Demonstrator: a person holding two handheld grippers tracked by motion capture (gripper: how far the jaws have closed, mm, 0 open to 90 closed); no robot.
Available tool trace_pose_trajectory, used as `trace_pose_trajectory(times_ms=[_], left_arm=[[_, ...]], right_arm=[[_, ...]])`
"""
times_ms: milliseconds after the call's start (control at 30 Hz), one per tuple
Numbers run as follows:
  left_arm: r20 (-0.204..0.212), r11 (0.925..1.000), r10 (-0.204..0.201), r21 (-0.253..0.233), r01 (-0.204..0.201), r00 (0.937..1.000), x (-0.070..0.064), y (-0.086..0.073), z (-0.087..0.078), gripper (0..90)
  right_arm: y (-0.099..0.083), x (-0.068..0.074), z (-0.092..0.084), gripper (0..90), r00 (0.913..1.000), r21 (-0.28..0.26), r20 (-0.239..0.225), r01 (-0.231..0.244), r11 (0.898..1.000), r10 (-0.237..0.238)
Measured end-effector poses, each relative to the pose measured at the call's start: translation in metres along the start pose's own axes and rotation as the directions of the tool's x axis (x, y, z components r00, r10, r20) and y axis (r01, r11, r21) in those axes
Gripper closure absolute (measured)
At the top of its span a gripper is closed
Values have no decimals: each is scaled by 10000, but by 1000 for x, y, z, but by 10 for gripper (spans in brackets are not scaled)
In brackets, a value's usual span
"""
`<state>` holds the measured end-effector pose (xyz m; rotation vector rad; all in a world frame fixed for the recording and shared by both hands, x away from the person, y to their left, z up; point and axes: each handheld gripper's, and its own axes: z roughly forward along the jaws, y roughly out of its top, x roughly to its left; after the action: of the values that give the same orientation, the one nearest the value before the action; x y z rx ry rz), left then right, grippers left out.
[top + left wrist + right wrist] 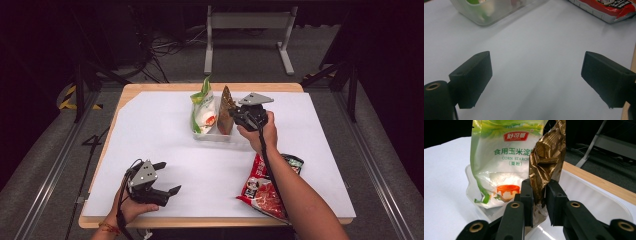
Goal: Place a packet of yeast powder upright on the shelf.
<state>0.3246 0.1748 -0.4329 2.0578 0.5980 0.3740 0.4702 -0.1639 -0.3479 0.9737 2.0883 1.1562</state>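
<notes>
A clear plastic container (212, 135) stands at the far middle of the white-covered table. In it a green and white corn starch bag (204, 107) (501, 157) stands upright. Beside it, on its right, stands a crinkled gold bag (226, 107) (549, 152). My right gripper (235, 116) (539, 192) reaches in from the right and is shut on the gold bag's lower part, which is pinched narrow between the pads. My left gripper (170, 176) (536, 75) rests low near the front left of the table, open, with bare white surface between its jaws.
A red snack bag (262, 192) (604, 10) lies flat at the front right, partly under the right forearm. The container (484, 15) shows far off in the left gripper view. The table's wooden edge (210, 220) runs along the front. A metal stand (247, 22) is behind the table.
</notes>
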Motion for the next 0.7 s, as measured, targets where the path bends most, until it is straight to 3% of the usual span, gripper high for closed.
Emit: trace_pose_trajectory(times_ms=[267,700], left_arm=[[6,10000,33,-22,-33,10000,-2,0,-1,107],[-1,10000,47,35,-47,10000,-2,-1,-2,107]], right_arm=[[-2,0,-2,749,9999,70,-98,63,10000,-63],[-3,-3,-22,680,9992,15,-282,301,9995,-300]])
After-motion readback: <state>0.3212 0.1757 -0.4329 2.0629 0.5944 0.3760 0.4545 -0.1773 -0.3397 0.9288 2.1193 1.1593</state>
